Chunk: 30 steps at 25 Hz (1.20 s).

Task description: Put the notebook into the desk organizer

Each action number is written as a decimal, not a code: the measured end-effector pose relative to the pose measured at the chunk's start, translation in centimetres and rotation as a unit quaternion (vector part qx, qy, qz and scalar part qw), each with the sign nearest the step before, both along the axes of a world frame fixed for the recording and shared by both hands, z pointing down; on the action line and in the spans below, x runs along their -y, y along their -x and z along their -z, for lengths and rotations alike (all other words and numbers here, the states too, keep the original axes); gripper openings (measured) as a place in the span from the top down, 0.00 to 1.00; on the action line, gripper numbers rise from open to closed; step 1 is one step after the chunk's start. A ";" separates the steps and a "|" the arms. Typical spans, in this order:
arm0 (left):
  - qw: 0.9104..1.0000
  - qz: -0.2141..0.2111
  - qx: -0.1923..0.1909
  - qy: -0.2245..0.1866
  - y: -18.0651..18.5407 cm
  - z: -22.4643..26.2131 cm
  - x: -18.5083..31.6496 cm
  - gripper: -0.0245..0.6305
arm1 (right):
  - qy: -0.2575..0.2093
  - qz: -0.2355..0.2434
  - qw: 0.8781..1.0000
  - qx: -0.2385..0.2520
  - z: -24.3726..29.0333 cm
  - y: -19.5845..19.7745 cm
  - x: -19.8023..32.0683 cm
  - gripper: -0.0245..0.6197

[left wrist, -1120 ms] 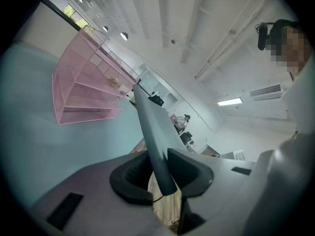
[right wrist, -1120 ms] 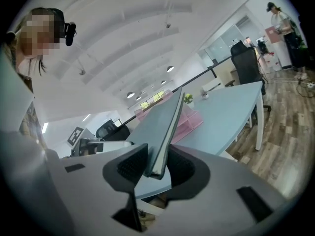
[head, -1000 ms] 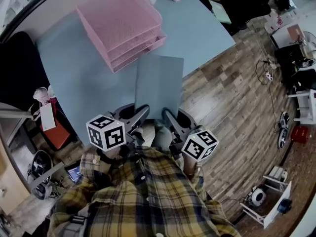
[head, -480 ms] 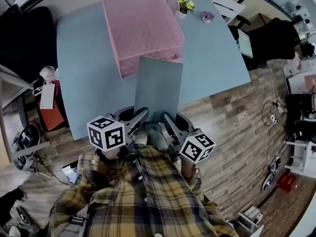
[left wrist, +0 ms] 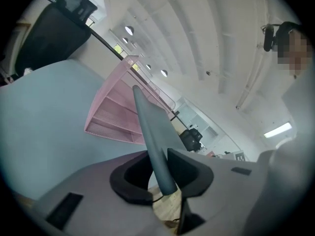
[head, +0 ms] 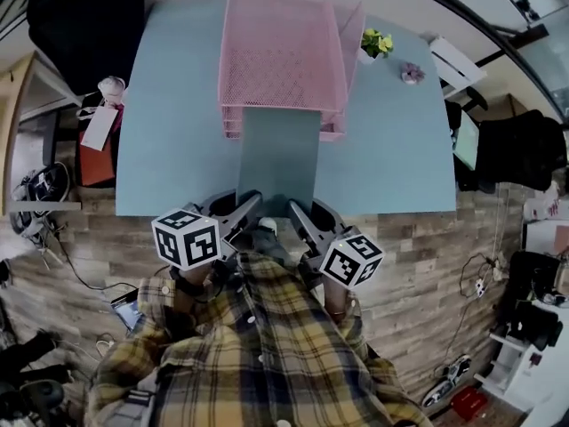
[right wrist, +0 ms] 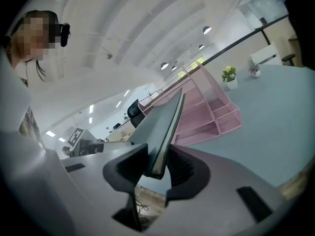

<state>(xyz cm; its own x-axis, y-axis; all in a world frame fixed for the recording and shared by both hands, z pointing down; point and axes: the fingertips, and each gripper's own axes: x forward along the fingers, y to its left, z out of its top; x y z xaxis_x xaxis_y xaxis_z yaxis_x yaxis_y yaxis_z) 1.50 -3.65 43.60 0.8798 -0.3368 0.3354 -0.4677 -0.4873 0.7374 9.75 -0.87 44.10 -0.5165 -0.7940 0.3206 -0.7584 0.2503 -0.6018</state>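
A grey-blue notebook (head: 277, 154) is held flat above the near part of the light blue table (head: 169, 140), its far edge reaching the front of the pink mesh desk organizer (head: 283, 60). My left gripper (head: 247, 205) is shut on the notebook's near left corner, and my right gripper (head: 297, 210) is shut on its near right corner. In the left gripper view the notebook (left wrist: 153, 132) runs edge-on from between the jaws towards the organizer (left wrist: 123, 112). The right gripper view shows the notebook (right wrist: 165, 124) clamped the same way, with the organizer (right wrist: 204, 112) beyond.
A small potted plant (head: 375, 44) and a little pink object (head: 412, 74) stand on the table right of the organizer. A black chair (head: 84, 12) is at the table's far left. Red and white items (head: 98, 136) sit beside the left edge. Wooden floor lies below.
The view has swung round so the table and organizer now sit squarely ahead. Both grippers have carried the notebook forward; its far edge now meets the organizer's front.
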 end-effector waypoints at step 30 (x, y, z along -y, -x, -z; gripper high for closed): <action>0.994 0.112 0.007 -0.005 -0.5 0.1 -2.5 0.82 | -0.003 0.113 0.994 0.007 0.0 -1.0 -0.5 0.79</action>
